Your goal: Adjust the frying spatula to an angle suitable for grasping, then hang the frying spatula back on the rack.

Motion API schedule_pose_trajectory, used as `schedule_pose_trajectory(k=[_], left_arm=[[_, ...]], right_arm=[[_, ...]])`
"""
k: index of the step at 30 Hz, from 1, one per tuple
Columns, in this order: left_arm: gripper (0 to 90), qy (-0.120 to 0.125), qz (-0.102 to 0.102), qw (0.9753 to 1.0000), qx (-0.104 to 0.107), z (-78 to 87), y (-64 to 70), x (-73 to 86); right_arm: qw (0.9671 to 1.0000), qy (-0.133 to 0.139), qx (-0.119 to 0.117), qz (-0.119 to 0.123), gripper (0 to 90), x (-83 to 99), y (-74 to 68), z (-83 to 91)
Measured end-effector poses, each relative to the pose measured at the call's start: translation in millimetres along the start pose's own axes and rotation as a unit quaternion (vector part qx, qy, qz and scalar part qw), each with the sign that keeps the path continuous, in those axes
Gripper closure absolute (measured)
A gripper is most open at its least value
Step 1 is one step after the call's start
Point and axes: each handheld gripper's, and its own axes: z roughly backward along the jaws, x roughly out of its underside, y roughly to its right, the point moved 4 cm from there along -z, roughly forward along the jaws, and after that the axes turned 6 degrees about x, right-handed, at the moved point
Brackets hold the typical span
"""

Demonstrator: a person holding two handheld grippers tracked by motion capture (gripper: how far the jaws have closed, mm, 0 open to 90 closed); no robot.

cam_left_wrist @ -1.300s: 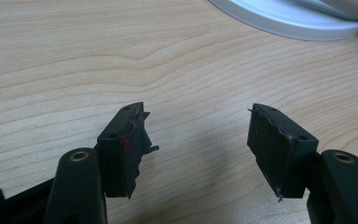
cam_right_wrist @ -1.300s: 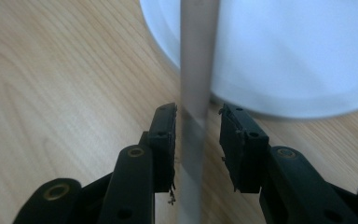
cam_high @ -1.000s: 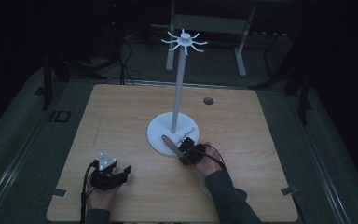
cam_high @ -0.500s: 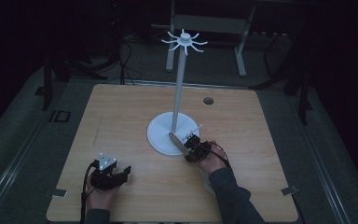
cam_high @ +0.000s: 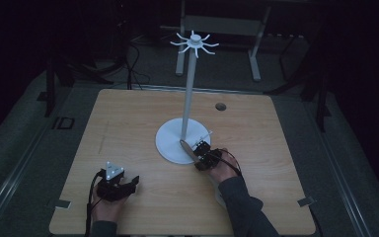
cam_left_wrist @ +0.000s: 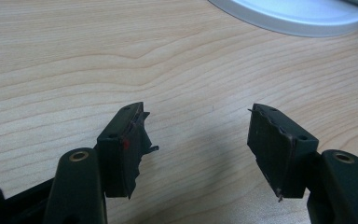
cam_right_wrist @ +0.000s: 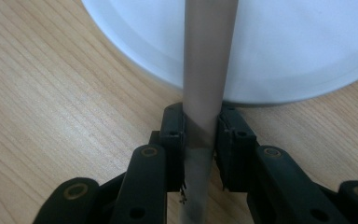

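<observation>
- Wooden tabletop (cam_high: 128,128), pale with visible grain, stands in a dark room; metal frame legs are visible on the floor beyond it.
- Task item: a flat grey-brown strip (cam_right_wrist: 204,84), possibly a spoon or shoehorn handle; its exact type cannot be determined. It is held in the right gripper (cam_right_wrist: 200,135) and reaches out over the rim of the white round base (cam_right_wrist: 279,51).
- Right gripper jaws are clamped on the strip from both sides, near its lower end.
- Handling judgement: the strip appears stiff, light and smooth, so it may slide or pivot between the pads. Grip across the narrow width, near the end, as is done now.
- White stand (cam_high: 187,94): a pole on the base, topped by a ring of radial hooks (cam_high: 195,43).
- Left gripper (cam_left_wrist: 200,140) rests on the table well apart from the stand, jaws apart and holding nothing.
- Writing: no brand, label or legible text is visible.
</observation>
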Motion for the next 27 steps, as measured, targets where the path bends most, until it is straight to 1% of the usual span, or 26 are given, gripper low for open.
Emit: schedule_pose_trajectory(k=[6, 10, 11, 15, 17, 22, 27], left_arm=[[37.3, -0.002, -0.001, 1.0, 0.0, 0.1, -0.1, 0.2], [37.2, 0.002, 0.001, 1.0, -0.001, 1.2, -0.7, 0.7], [37.2, 0.002, 0.001, 1.0, -0.001, 1.3, -0.9, 0.8], [37.3, 0.001, 0.001, 1.0, -0.001, 0.9, -1.3, 0.9], [37.2, 0.001, 0.001, 1.0, -0.001, 1.0, -0.8, 0.9], [37.2, 0.002, 0.001, 1.0, -0.002, 1.6, -0.7, 1.0], [37.2, 0.004, 0.001, 1.0, -0.001, 1.9, -0.4, 0.8]], right_arm=[[1.0, 0.002, -0.002, 0.002, 74.4, 1.8, -0.9, 0.8], [1.0, 0.003, -0.002, 0.002, 74.4, 3.5, -1.4, 1.9], [0.9999, 0.012, -0.001, 0.001, 74.4, 5.1, -1.3, 4.6], [0.9998, 0.017, -0.001, 0.004, 74.4, 5.8, -1.2, 7.2], [0.9997, 0.026, 0.0, 0.006, 74.5, 6.8, -1.1, 10.3], [0.9988, 0.049, 0.001, -0.001, 74.5, 10.8, -0.3, 16.9], [0.9979, 0.065, 0.005, -0.006, 74.5, 13.5, 2.0, 21.2]])
